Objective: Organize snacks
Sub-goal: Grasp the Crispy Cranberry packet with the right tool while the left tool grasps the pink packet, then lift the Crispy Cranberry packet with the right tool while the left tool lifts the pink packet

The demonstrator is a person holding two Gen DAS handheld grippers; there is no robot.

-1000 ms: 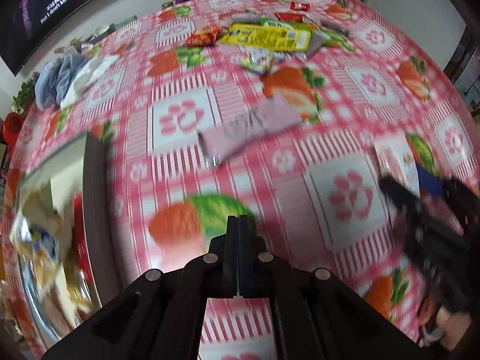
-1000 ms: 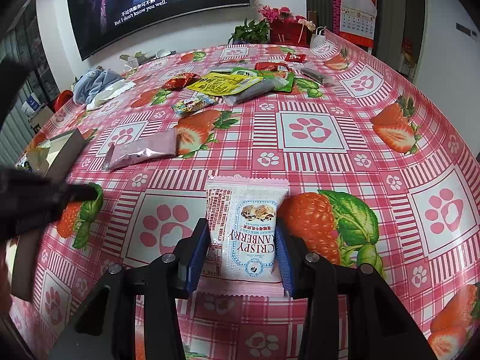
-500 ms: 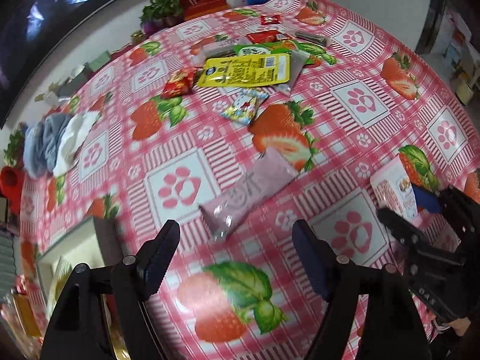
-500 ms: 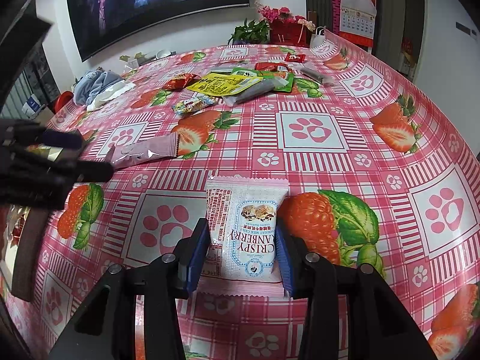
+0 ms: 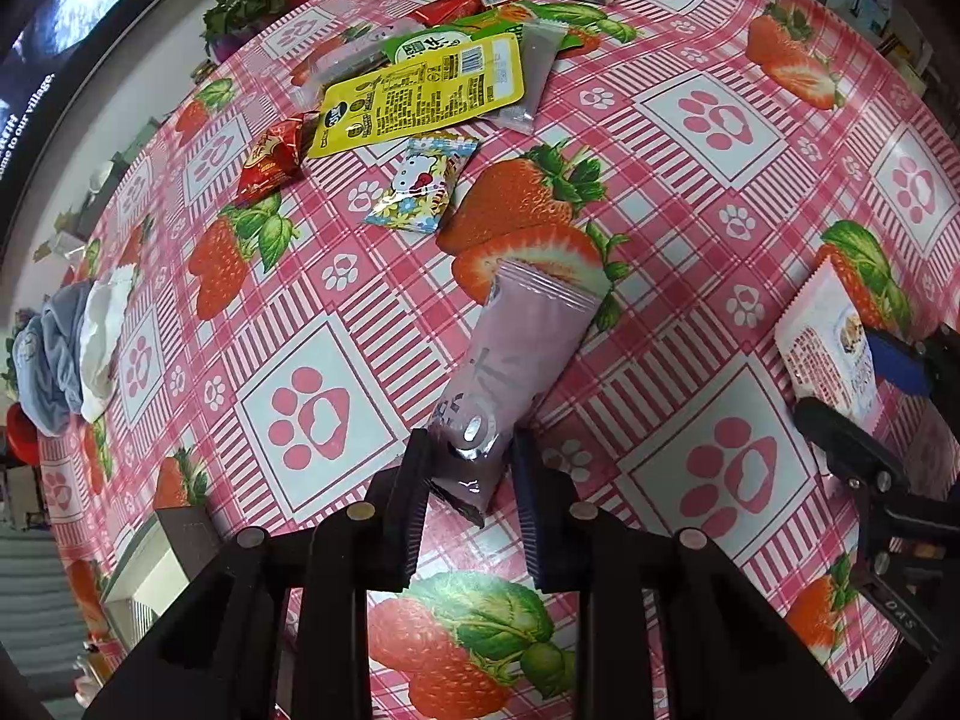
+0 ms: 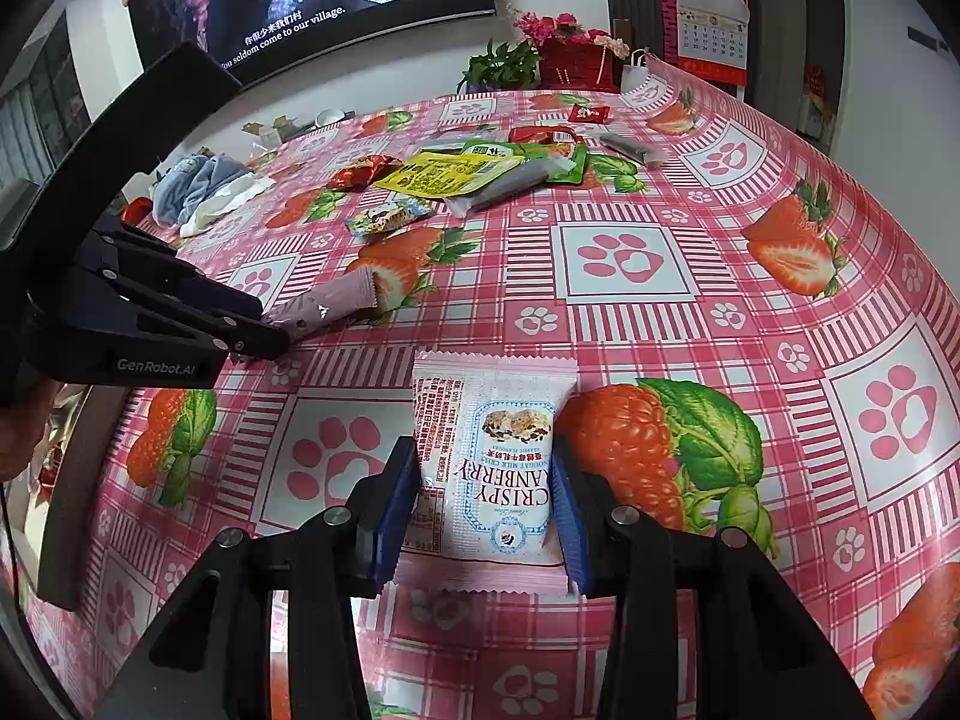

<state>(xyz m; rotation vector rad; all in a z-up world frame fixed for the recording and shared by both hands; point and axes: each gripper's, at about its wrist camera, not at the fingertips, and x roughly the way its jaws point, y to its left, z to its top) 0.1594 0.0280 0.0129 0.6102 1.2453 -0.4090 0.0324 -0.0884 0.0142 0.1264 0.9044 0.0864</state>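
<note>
The left tool [image 5: 468, 474] has opened and moved up to straddle the pink packet's [image 5: 516, 360] near end.

snack packets lying on table: about ten, far ones overlapping | grippers showing: two | cloth bundle [image 5: 66, 354] sitting: one | potted plant [image 6: 501, 69] standing: one | calendar [image 6: 712, 12] hanging: one

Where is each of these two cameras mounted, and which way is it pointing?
Left wrist: sits on the left gripper, looking down its fingers at the mauve packet.
Right wrist: sits on the right gripper, facing the cranberry snack and television.
Shared: each shows the other gripper, both packets, and the yellow pouch.
</note>
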